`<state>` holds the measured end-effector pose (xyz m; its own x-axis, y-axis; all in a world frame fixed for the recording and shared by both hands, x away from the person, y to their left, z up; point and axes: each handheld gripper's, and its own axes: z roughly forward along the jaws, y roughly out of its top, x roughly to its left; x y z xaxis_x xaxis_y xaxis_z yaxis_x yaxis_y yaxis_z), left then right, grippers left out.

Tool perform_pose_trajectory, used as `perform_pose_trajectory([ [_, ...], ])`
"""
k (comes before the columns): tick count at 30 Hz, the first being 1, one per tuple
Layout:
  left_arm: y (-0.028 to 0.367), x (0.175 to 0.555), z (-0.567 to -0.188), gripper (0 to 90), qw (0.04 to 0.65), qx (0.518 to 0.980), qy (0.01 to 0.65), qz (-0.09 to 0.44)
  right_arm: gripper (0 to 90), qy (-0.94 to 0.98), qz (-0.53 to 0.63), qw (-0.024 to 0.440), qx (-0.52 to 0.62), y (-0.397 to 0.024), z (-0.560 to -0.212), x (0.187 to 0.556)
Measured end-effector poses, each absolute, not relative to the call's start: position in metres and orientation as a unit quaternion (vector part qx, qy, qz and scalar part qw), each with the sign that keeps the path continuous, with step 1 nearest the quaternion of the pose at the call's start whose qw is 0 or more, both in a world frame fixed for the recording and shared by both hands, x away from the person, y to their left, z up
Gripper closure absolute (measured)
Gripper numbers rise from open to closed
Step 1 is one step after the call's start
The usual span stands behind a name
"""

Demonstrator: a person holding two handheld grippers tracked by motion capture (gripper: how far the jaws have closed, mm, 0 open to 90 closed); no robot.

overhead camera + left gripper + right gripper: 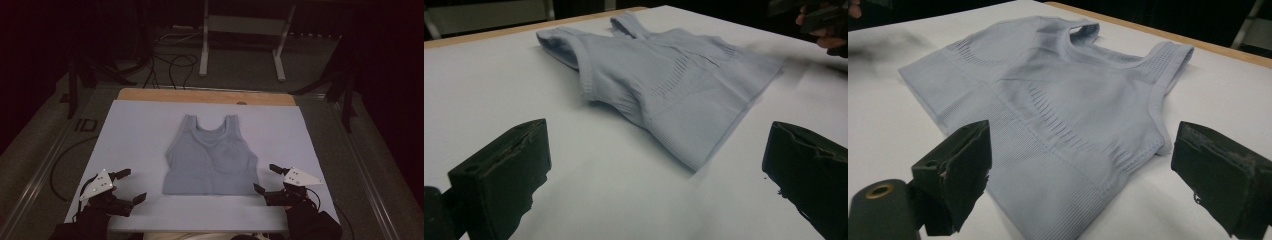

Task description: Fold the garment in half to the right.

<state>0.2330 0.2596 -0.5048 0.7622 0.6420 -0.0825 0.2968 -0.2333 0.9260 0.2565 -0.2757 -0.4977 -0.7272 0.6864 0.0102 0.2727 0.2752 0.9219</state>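
A pale blue sleeveless top lies flat on the white table cover, straps toward the far edge. My left gripper sits open near the front left, a short way from the top's lower left corner. My right gripper is open right beside the lower right corner of the hem. In the right gripper view the top spreads out just beyond the jaws, its hem corner lying low between them. Both grippers hold nothing.
A wooden strip runs along the table's far edge. Beyond it stand a white metal frame and loose black cables on the floor. Dark stands flank the table on both sides.
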Motion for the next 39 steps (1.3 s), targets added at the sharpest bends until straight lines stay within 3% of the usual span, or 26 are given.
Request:
perform_pose_trajectory([
  [12,0.254,0.233,-0.504,0.2,0.533,0.778,0.295,0.157,8.8,0.782,0.500,0.173,0.328,-0.274,-0.498,0.261],
  [20,0.247,0.234,-0.502,0.2,0.518,0.793,0.285,0.148,8.7,0.782,0.493,0.180,0.335,-0.273,-0.493,0.260],
  [39,0.238,0.240,-0.466,0.1,0.516,0.801,0.264,0.150,8.4,0.785,0.505,0.198,0.298,-0.258,-0.440,0.261],
])
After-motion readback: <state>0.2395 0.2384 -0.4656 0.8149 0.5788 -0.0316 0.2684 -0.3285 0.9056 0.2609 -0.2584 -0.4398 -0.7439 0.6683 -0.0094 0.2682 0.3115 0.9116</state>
